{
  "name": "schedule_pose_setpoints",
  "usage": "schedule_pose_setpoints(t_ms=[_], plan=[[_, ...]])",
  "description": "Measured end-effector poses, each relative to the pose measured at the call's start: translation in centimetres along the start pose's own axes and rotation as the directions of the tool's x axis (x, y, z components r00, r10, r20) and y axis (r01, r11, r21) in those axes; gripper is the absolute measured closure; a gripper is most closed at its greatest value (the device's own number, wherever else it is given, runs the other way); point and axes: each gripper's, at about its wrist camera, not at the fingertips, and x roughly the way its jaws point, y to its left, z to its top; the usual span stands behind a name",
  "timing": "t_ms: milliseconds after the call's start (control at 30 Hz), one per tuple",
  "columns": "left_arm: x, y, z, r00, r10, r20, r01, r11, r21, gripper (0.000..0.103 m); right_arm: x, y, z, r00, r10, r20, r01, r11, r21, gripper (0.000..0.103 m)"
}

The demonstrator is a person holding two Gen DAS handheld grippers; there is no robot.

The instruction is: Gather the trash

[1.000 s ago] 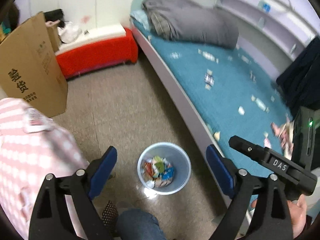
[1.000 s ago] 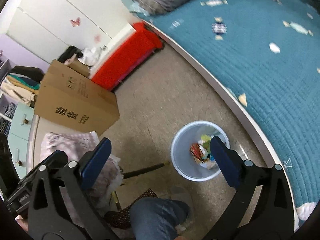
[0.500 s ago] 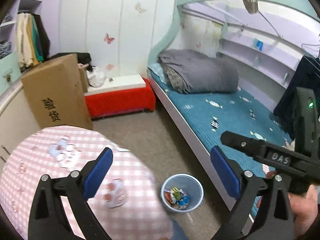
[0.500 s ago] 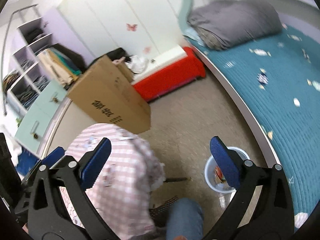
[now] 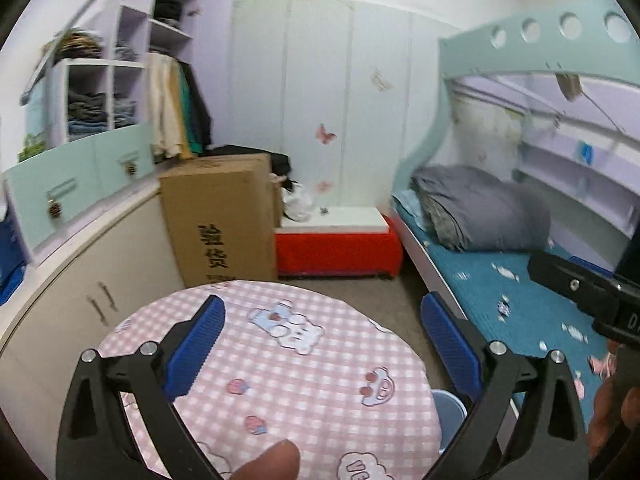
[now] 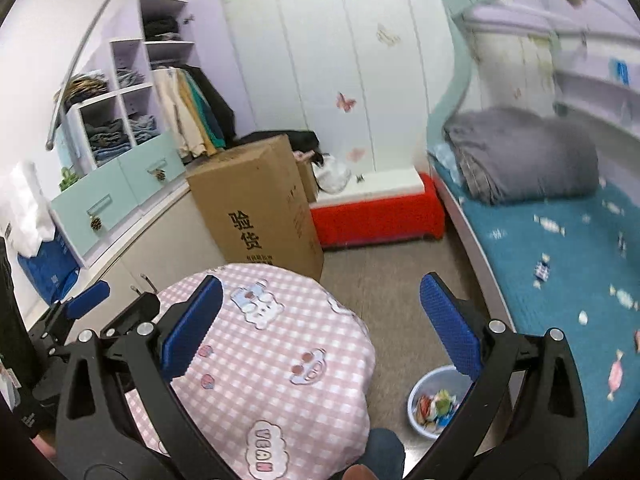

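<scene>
Candy wrappers (image 6: 542, 270) lie scattered on the teal bed cover (image 6: 520, 240); in the left wrist view the wrappers (image 5: 502, 306) show on the right. A pale blue bin (image 6: 436, 400) with several wrappers in it stands on the floor beside the bed. In the left wrist view the bin (image 5: 450, 412) is mostly hidden. My left gripper (image 5: 320, 320) is open and empty, high over a pink checked cushion (image 5: 300, 360). My right gripper (image 6: 320, 296) is also open and empty, above the same cushion (image 6: 272, 340).
A tall cardboard box (image 6: 256, 208) and a red bench (image 6: 380, 216) stand at the far wall. A folded grey quilt (image 6: 520, 156) lies at the bed's head. Cabinets (image 5: 80, 184) line the left. A knee in jeans (image 6: 384, 456) is below.
Both grippers have risen and tilted up, from looking down at the bin and floor to facing the far wall. The pink cushion now fills the lower middle. Both stay open.
</scene>
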Motion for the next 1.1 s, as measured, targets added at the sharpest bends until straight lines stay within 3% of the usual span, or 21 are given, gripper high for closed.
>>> schedule_pose_setpoints(t_ms=[400,1100], plan=[[-4.9,2.0,0.4,0.994,0.059,0.094,-0.052,0.995,-0.081,0.005,-4.1,6.0,0.1,0.990,-0.060,0.125,0.078,0.986,-0.146,0.006],[-6.9,1.0,0.0,0.986,0.074,0.151,-0.065,0.996,-0.065,0.005,-5.2,6.0,-0.2,0.987,-0.057,0.150,0.077,0.988,-0.131,0.006]])
